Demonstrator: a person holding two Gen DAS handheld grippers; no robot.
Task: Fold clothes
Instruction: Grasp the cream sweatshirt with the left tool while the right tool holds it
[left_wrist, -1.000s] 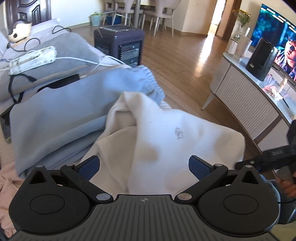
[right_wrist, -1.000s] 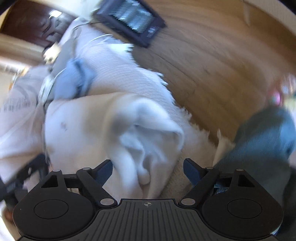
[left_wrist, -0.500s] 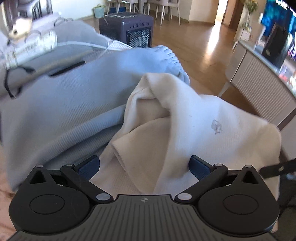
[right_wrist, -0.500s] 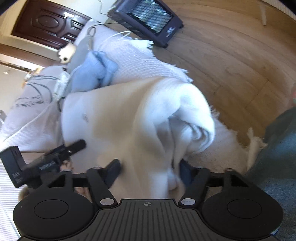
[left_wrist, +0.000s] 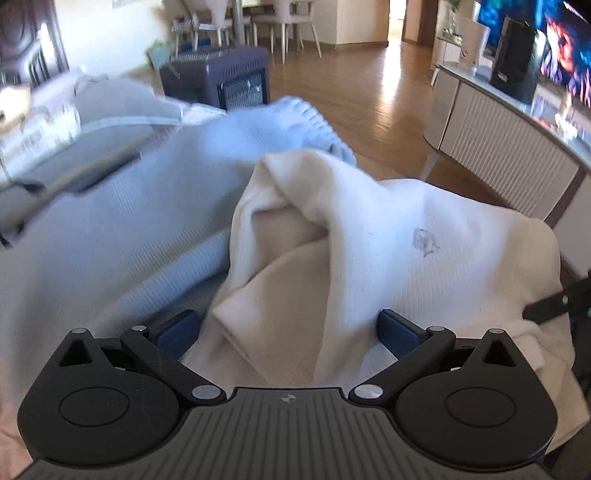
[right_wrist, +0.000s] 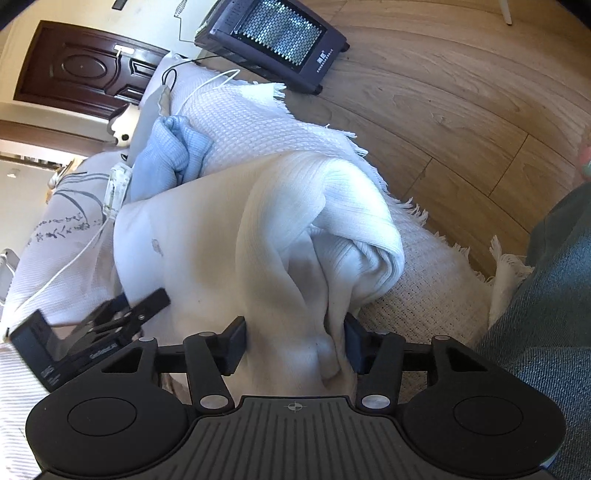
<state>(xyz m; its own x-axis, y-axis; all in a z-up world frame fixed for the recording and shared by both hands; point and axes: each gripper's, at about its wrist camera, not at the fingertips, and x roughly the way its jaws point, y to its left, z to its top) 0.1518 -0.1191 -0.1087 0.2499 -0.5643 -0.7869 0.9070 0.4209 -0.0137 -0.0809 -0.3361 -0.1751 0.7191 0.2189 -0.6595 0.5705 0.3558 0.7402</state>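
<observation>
Right gripper (right_wrist: 295, 347): jaws closing, a bunched fold of the cream knit garment (right_wrist: 229, 236) between the pads; both pads look to be against the cloth at lower centre of the right wrist view.
Left gripper (left_wrist: 290, 332): jaws wide, pads not pressing; cream cloth lies between and under them at lower centre of the left wrist view.
Key relation: garment runs up and away from both tools, long axis roughly across the pair; right gripper at its rolled right-hand edge, left gripper over its near left corner. Right is the one taking hold.
Judgement: next move likely needs the left to pinch its corner before any lift.
Neighbour cloth: light blue knit (left_wrist: 122, 206), left of the cream one, partly under it.
Surface: white woven throw (right_wrist: 258, 122) with fringed edge, over a sofa.
Room: wooden floor (right_wrist: 461, 92), dark space heater (right_wrist: 273, 33) top centre, TV cabinet (left_wrist: 506, 147) at right.
</observation>
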